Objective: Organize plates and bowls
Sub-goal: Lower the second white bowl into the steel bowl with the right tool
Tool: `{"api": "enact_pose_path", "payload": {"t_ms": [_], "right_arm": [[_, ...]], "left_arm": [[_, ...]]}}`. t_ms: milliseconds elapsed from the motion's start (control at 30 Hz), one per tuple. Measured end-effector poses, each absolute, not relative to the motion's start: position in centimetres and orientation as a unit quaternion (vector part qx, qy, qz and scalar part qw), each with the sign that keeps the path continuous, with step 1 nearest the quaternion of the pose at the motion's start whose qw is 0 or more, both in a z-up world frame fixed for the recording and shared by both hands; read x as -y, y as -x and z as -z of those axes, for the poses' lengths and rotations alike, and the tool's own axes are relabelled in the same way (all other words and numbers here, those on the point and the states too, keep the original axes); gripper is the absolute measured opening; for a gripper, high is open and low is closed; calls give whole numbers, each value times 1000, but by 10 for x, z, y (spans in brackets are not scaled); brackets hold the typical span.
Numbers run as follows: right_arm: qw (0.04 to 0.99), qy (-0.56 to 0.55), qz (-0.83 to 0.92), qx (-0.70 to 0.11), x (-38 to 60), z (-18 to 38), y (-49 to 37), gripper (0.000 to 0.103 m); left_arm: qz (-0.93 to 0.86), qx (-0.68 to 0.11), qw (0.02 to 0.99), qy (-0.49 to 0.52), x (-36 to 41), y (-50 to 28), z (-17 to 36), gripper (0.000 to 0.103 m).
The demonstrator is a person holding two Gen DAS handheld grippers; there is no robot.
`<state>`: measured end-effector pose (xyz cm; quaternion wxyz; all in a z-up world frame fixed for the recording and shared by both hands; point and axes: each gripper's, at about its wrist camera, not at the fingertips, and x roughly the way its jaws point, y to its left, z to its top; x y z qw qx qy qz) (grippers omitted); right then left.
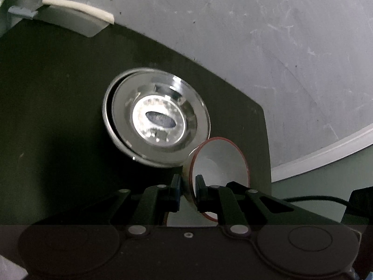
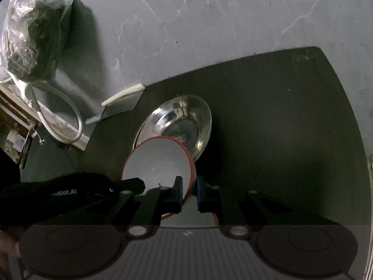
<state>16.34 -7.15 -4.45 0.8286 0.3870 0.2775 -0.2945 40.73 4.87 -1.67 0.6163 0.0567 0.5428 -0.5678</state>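
Red-rimmed white ceramic bowl (image 1: 221, 161) hangs tilted above the dark worktop (image 1: 58, 93), the left claw (image 1: 188, 192) and right claw (image 2: 188, 193) each clamped on its rim; lower both evenly to nest it in the shiny steel bowls (image 1: 156, 116) by the far edge.

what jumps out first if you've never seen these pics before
A white bowl with a red rim fills the near middle, tilted, its rim pinched by the right hand-held gripper and also by the left hand-held gripper. Just behind it, shiny steel bowls sit nested on a dark mat on a grey floor. A clear bag of dark greens lies far left in the right wrist view.
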Motion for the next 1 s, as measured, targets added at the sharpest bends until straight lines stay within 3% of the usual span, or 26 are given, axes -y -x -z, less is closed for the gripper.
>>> {"api": "enact_pose_path", "payload": {"t_ms": [1000], "right_arm": [[802, -406, 281, -337, 52, 59, -151, 15]], "left_arm": [[548, -600, 572, -113, -63, -389, 41, 16]]}}
